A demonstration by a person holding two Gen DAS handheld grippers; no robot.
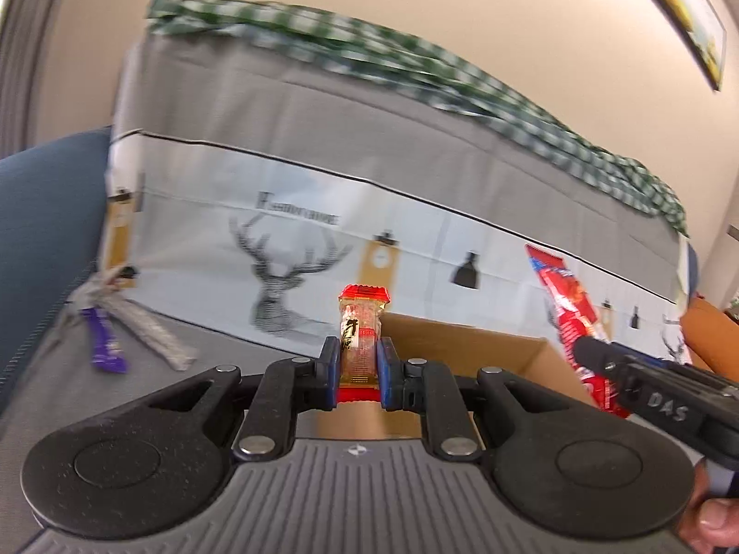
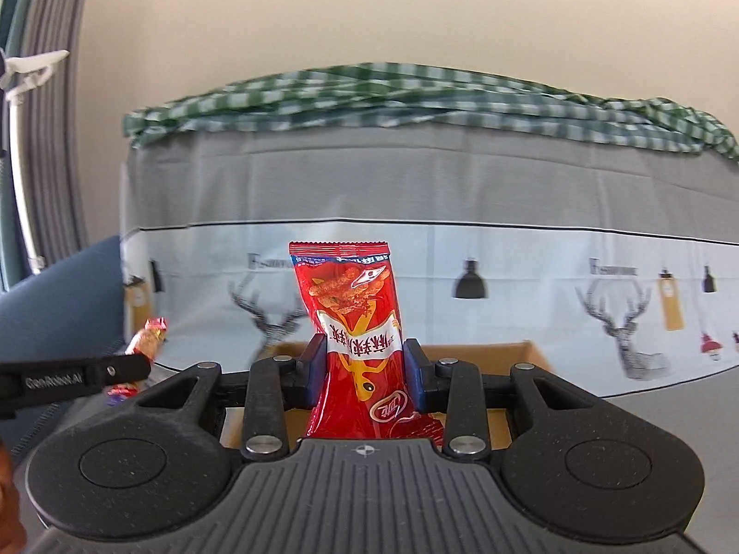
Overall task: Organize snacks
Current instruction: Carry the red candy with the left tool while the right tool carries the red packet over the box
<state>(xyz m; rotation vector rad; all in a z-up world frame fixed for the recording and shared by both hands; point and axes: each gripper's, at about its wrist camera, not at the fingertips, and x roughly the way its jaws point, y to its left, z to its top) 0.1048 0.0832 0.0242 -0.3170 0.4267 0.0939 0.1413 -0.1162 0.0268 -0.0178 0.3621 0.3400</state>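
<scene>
My left gripper [image 1: 359, 369] is shut on a small gold snack packet with red ends [image 1: 361, 332], held upright above an open cardboard box [image 1: 462, 346]. My right gripper [image 2: 365, 369] is shut on a tall red snack bag [image 2: 355, 323], held upright over the same box [image 2: 522, 355]. In the left wrist view the red bag [image 1: 568, 304] and the right gripper [image 1: 600, 360] show at the right. In the right wrist view the gold packet [image 2: 148, 337] and the left gripper's finger [image 2: 120, 367] show at the left.
A purple snack stick [image 1: 104, 341] and a silver-grey packet [image 1: 152, 337] lie on the grey seat at the left. A sofa back with a deer-print cover [image 1: 277, 258] and a green checked cloth [image 1: 415, 64] stands behind the box. A blue cushion [image 1: 41, 203] is at far left.
</scene>
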